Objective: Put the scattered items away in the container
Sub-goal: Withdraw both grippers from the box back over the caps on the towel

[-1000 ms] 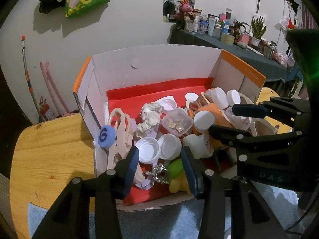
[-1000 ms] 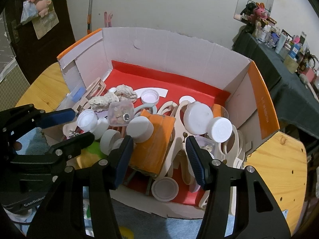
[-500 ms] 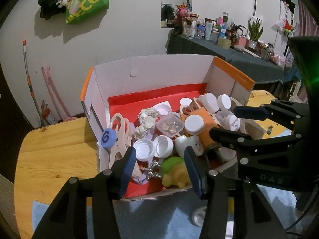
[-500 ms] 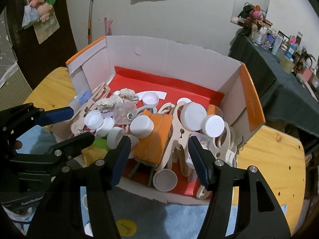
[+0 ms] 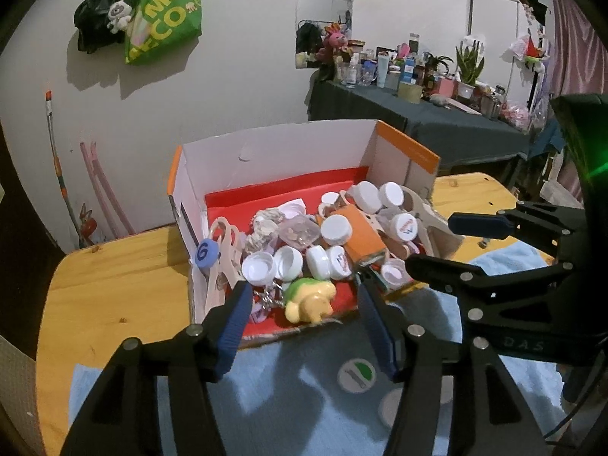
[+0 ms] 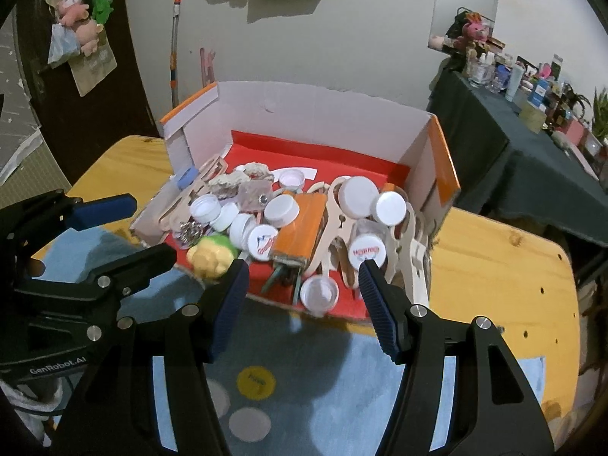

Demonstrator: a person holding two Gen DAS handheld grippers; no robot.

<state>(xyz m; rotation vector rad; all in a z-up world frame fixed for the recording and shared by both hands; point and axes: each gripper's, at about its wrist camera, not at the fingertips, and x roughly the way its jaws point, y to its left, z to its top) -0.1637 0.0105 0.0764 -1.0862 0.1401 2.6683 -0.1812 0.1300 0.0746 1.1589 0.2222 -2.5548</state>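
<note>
Right wrist view: box [image 6: 442,152] packed with caps, yellow disc [image 6: 256,383] and white disc [image 6: 249,422] wait before it, both tongs [image 6: 302,309] [image 5: 304,321] opening, empty.

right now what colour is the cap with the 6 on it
Blue cap with a white 6, clearest in the left wrist view.

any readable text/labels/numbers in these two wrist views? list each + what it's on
"6": round blue cap at the box's left wall.
"MEC" over "ECO", cut off: green shopping bag hung on the wall.
"GenRobot.AI": black body of the left gripper, seen in the right wrist view.
"D A S": black body of the right gripper, seen in the left wrist view.
Red print on the white bottle caps, and on the yellow disc: too blurred.
</note>
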